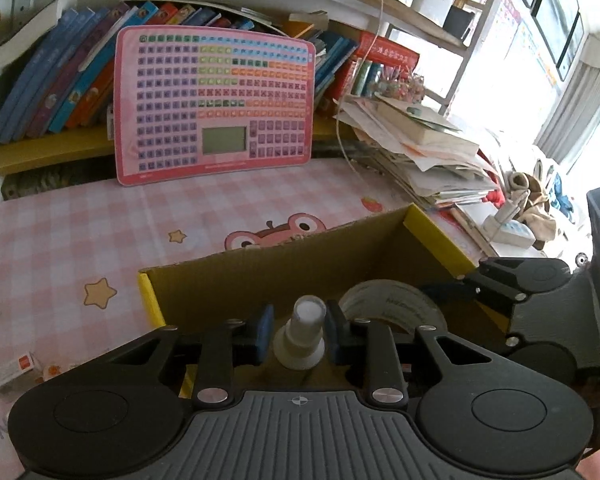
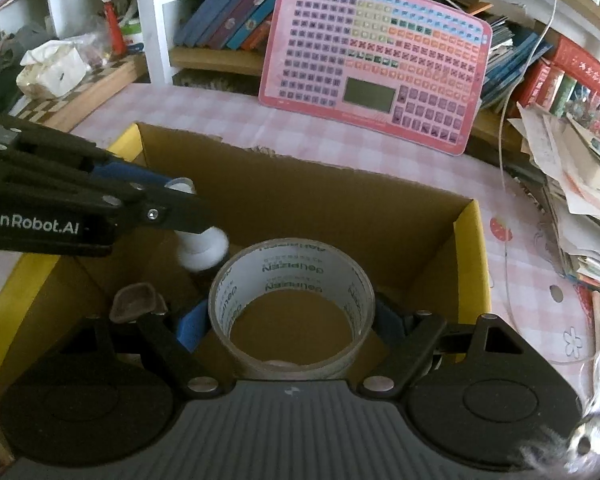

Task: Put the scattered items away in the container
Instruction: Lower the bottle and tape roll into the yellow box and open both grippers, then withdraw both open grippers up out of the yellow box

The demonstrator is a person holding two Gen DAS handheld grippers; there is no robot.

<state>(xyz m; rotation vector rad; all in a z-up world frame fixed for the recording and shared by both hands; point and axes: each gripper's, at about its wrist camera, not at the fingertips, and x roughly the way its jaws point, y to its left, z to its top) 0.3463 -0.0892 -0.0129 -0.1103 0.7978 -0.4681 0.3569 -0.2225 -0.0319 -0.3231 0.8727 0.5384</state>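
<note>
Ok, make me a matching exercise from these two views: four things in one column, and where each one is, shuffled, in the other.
Things
1. small white bottle
2. roll of clear tape
3. pink keyboard board
4. small white-and-orange box

Places
A. leaning upright against the row of books
B. gripped between the pads of the left tongs, over the cardboard box
C. lying on the pink checked cloth, outside the cardboard box
D. spanned by the right tongs, over the cardboard box

Pairs: 1-B, 2-D, 3-A, 4-C
</note>
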